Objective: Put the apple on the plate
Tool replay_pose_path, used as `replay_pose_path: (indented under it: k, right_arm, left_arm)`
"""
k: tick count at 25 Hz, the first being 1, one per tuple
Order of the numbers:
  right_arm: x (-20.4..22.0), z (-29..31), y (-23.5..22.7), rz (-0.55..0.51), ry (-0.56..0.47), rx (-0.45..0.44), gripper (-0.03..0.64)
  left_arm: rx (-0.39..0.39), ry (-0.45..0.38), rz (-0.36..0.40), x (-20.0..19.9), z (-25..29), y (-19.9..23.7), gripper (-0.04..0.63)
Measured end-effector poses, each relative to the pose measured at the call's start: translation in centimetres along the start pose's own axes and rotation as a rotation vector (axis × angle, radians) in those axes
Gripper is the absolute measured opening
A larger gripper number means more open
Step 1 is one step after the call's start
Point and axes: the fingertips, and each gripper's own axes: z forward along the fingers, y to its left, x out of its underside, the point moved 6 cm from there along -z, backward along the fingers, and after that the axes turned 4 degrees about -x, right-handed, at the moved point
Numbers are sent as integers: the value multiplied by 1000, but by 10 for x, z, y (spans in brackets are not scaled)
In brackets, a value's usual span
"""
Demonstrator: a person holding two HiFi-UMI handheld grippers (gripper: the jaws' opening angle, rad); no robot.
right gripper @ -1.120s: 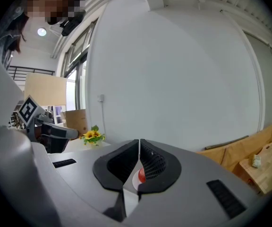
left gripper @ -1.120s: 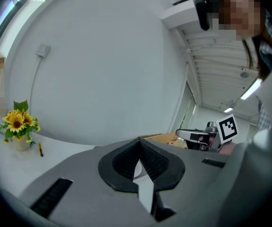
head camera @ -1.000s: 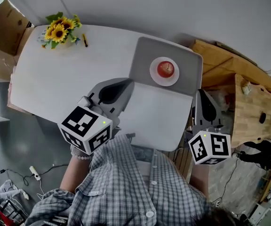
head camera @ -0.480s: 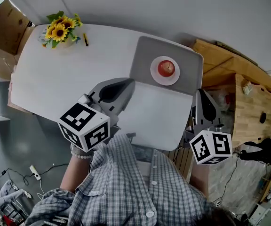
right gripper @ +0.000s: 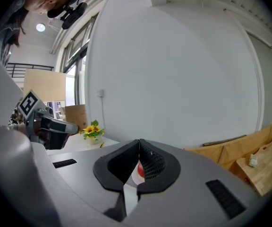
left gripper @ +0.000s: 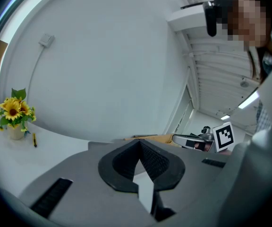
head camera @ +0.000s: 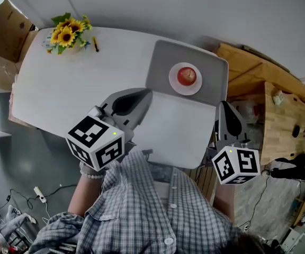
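Both claws sit close to the person's body, jaws pressed together on nothing: the left claw (head camera: 147, 92) hangs over the white bench (head camera: 89, 83) and the right claw (head camera: 222, 104) is by its right edge. The apple (head camera: 186, 76) rests on the plate (head camera: 173, 84), which stands on a grey mat (head camera: 160, 67), well apart from either claw. As I judge it, the task is done and nothing is left to place.

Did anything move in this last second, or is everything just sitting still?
Nothing visibly changed. The apple sits on the plate, and the left tool and right tool stay shut, held back near the person.
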Motion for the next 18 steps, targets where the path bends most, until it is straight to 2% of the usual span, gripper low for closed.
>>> replay_pose_path:
  k: [18]
  right_arm:
    - [5,1,1,8,19,-9,21]
  left_arm:
    - [2,12,-10,4,2,-1,9]
